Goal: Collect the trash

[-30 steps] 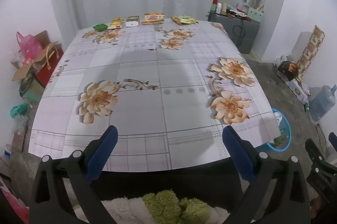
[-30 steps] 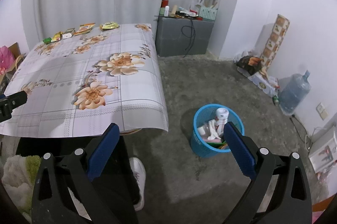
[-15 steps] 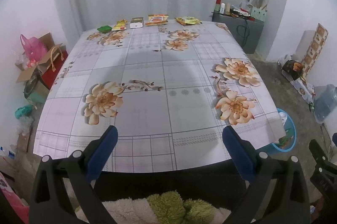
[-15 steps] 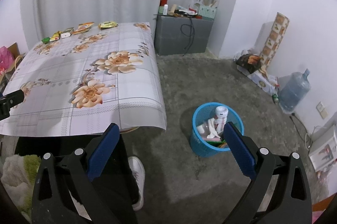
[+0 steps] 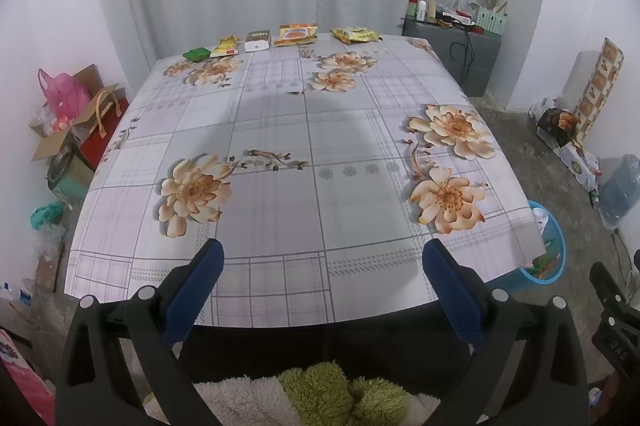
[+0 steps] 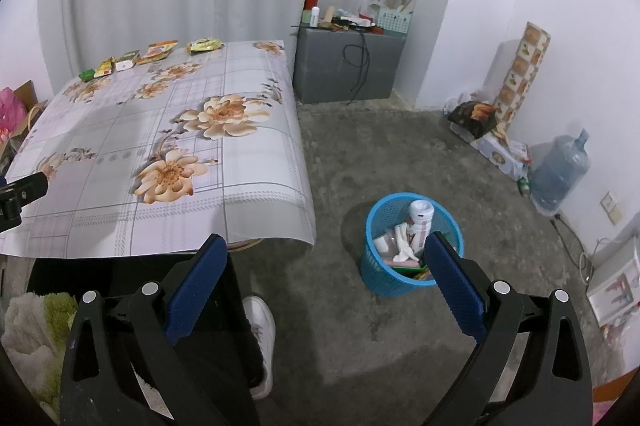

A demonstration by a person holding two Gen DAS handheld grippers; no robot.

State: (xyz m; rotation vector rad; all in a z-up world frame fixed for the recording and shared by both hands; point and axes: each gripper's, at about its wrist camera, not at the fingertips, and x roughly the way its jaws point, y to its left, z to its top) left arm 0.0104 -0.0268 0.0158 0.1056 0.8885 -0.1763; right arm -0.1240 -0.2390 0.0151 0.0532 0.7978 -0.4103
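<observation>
Several pieces of trash lie in a row at the far edge of the flowered table (image 5: pixel 280 193): a green packet (image 5: pixel 197 53), a yellow wrapper (image 5: pixel 226 46), a small white box (image 5: pixel 258 41), an orange packet (image 5: pixel 296 34) and a yellow-green packet (image 5: pixel 355 34). They also show in the right wrist view, with the orange packet (image 6: pixel 158 50) among them. My left gripper (image 5: pixel 322 258) is open and empty over the near table edge. My right gripper (image 6: pixel 326 254) is open and empty above the floor, left of a blue trash basket (image 6: pixel 412 254) that holds discarded items.
A grey cabinet (image 6: pixel 348 65) with bottles stands at the back by the curtain. A water jug (image 6: pixel 560 173) and bags lie by the right wall. Boxes and bags (image 5: pixel 72 129) stand left of the table. A white shoe (image 6: pixel 260 338) is on the floor below.
Both grippers have moved slightly forward and up; the table and the basket sit a little nearer in view. Both stay open.
</observation>
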